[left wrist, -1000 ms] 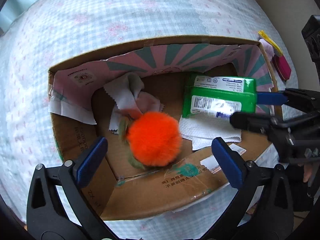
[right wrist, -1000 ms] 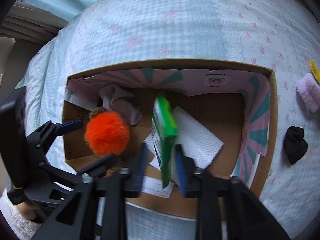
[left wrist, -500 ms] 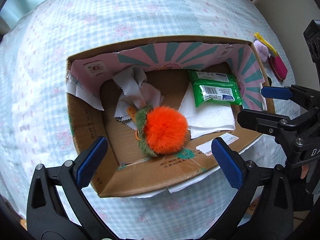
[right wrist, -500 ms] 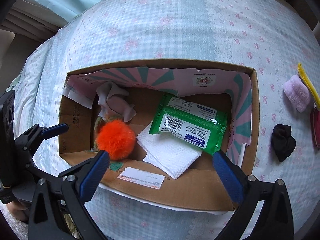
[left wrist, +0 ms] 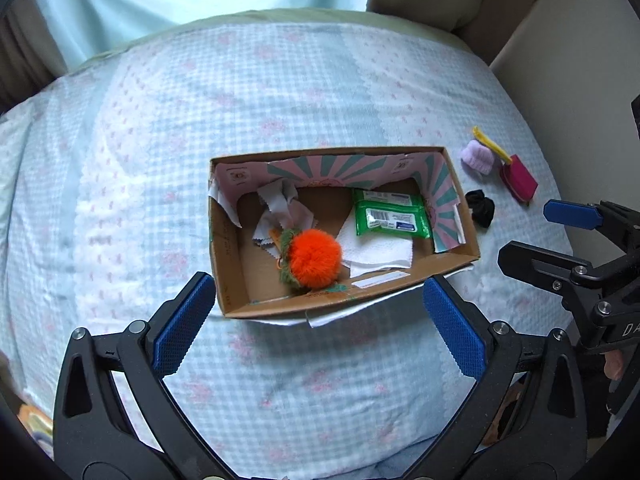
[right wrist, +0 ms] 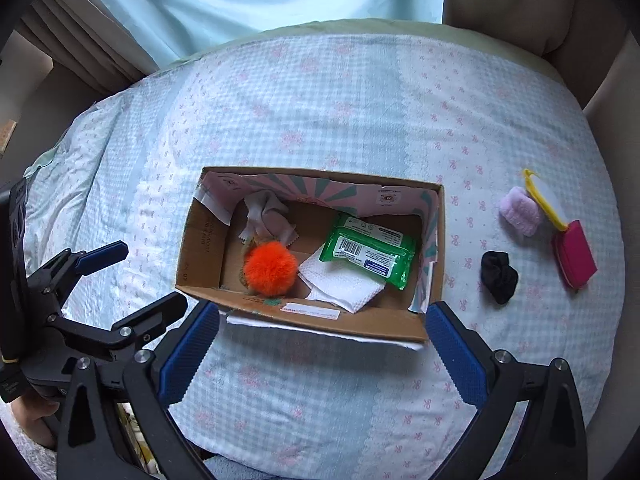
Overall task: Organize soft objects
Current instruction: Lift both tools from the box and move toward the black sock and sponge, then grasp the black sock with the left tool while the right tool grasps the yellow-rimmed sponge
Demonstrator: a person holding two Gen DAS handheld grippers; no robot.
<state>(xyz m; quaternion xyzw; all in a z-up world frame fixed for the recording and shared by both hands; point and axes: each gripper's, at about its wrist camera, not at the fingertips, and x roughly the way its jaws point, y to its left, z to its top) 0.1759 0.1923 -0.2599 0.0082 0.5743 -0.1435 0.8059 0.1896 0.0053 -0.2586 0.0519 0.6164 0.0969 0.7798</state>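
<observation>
- Right gripper [right wrist: 322, 350]: jaws stand fully spread, having just finished opening, with nothing between the blue pads; it hangs above the bed, near the front wall of the cardboard box [right wrist: 320, 318].
- Left gripper [left wrist: 320, 330]: jaws likewise wide apart and empty, above the same front wall.
- Already in the box: orange pompom [right wrist: 271, 267] at the left, green wipes pack [right wrist: 370, 256] lying flat on a white tissue [right wrist: 340, 284], grey cloth [right wrist: 266, 216] at the back left.
- Loose on the bedspread [right wrist: 320, 92], outside the box's right wall: black sock [right wrist: 499, 276] nearest the box, lilac fuzzy item [right wrist: 519, 216] further right and further back, and a magenta pouch [right wrist: 574, 260] furthest right.
- Governing relation: every item left out lies to the right of both grippers; the right gripper is the nearer, so the sock is probably its next pick.
- The sock is bunched, its long axis running roughly away from the camera.
</observation>
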